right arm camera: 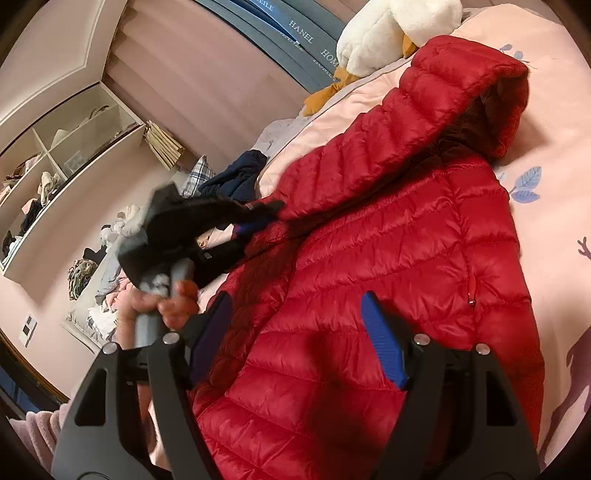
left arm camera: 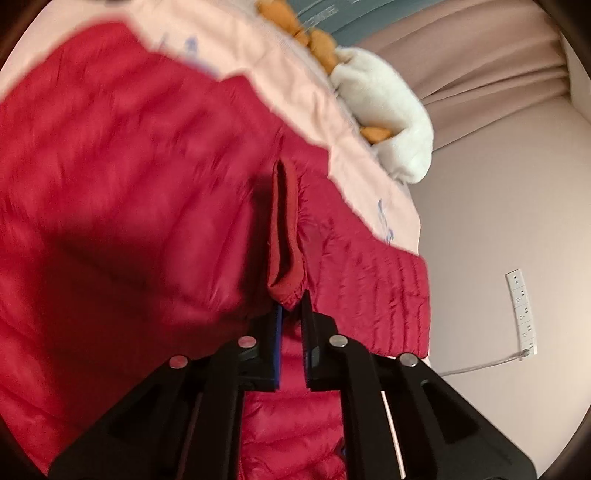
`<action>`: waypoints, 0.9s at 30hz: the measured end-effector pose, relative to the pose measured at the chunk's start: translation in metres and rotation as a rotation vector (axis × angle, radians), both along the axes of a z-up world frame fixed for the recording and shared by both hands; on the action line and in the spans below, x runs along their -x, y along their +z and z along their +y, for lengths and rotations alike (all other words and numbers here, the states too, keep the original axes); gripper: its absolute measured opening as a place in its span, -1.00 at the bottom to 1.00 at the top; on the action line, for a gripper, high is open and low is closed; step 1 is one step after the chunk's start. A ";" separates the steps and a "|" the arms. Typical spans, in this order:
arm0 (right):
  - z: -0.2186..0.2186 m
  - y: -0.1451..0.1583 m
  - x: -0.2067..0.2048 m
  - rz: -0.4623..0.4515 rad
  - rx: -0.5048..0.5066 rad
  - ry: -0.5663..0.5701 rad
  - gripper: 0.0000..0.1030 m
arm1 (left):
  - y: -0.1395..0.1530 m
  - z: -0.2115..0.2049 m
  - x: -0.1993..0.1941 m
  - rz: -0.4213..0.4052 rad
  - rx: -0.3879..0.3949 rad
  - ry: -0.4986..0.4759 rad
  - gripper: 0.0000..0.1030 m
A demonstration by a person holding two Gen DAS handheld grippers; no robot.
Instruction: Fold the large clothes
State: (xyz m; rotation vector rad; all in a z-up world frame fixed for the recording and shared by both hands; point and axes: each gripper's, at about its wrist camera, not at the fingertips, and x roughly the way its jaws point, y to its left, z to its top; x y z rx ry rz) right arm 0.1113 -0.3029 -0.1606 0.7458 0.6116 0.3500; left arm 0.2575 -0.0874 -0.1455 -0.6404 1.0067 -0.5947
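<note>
Red quilted puffer jacket (right arm camera: 388, 236), darker red cuff (left arm camera: 284, 251). Pale pink bedcover (right arm camera: 554, 122), blue leaf print. White plush duck (right arm camera: 384, 33), orange feet. Blue gripper pads (right arm camera: 384, 347).

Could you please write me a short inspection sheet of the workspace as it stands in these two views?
Surface: pink bedspread with leaf prints.
Job's things: red hooded puffer jacket spread on it.
Clutter: white plush duck by the hood; navy garment at the bed's edge.
Grippers: left gripper shut on the sleeve cuff; right gripper open above the jacket, gripping nothing.
Cables: power strip on the wall, grey cord attached.
Surroundings: open shelves holding clothes; more clothes piled below.
</note>
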 end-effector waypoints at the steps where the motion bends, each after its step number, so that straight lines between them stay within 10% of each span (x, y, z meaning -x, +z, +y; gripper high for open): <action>1: 0.000 0.000 0.000 0.000 0.000 0.001 0.43 | 0.013 0.003 0.000 -0.038 -0.008 0.013 -0.85; 8: -0.003 -0.003 0.000 0.005 -0.005 -0.002 0.43 | 0.061 0.058 -0.001 -0.187 -0.114 0.224 -0.85; 17: -0.009 -0.003 -0.002 0.016 -0.023 -0.003 0.43 | 0.012 0.087 -0.016 -0.032 -0.289 0.216 -0.78; 20: -0.019 0.003 -0.001 0.030 -0.050 -0.015 0.48 | 0.008 0.101 -0.011 -0.015 -0.308 0.246 -0.60; 23: -0.035 0.020 0.005 0.012 -0.009 -0.060 0.54 | 0.014 0.113 -0.007 -0.018 -0.345 0.272 0.17; 27: -0.061 0.040 -0.004 0.026 0.110 -0.139 0.54 | 0.036 0.116 -0.004 -0.100 -0.381 0.263 0.19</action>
